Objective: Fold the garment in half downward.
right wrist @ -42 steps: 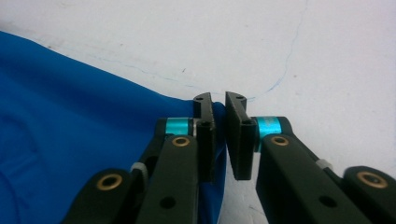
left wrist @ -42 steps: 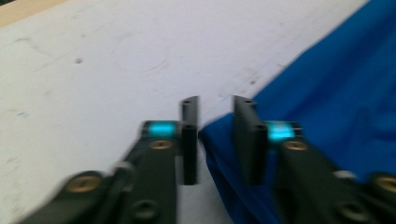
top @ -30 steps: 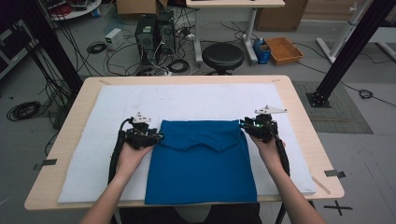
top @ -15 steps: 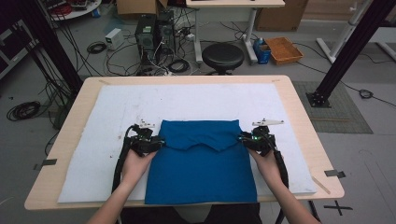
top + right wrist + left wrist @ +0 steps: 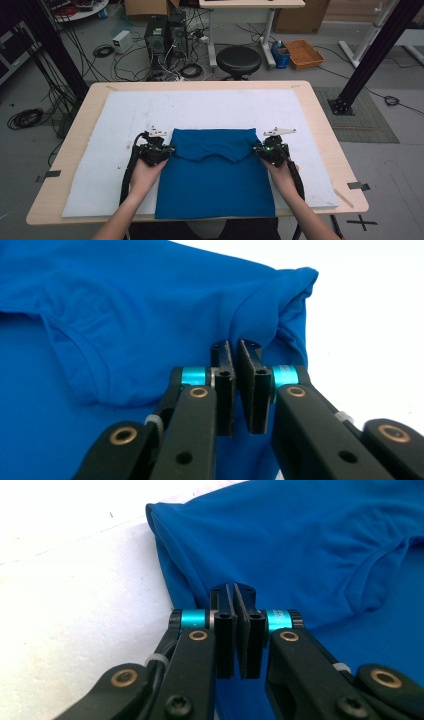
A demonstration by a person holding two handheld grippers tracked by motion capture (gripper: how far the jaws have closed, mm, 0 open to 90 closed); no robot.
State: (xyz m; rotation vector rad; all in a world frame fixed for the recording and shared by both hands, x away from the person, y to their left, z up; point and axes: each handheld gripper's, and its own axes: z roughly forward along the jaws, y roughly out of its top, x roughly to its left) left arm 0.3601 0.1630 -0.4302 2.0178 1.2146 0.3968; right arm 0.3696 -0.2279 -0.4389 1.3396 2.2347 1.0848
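Note:
A blue garment [image 5: 215,175] lies folded on the white mat, its top part turned down toward me. My left gripper [image 5: 169,149] sits at the cloth's left edge, just below the upper corner. Its jaws [image 5: 233,591] stand together with the folded edge [image 5: 170,570] running into their tips. My right gripper [image 5: 257,149] is at the right edge. Its jaws have just been closing, and now the tips [image 5: 235,347] pinch a puckered fold of the blue garment [image 5: 125,300].
The white mat [image 5: 200,107] covers most of the wooden table [image 5: 320,115], with bare mat on both sides of the cloth and behind it. A black stool [image 5: 238,59], computer towers and loose cables stand on the floor beyond the far edge.
My right gripper has come toward me and slightly inward onto the cloth's right edge. The left gripper has shifted only a little at the left edge. The cloth lies as before.

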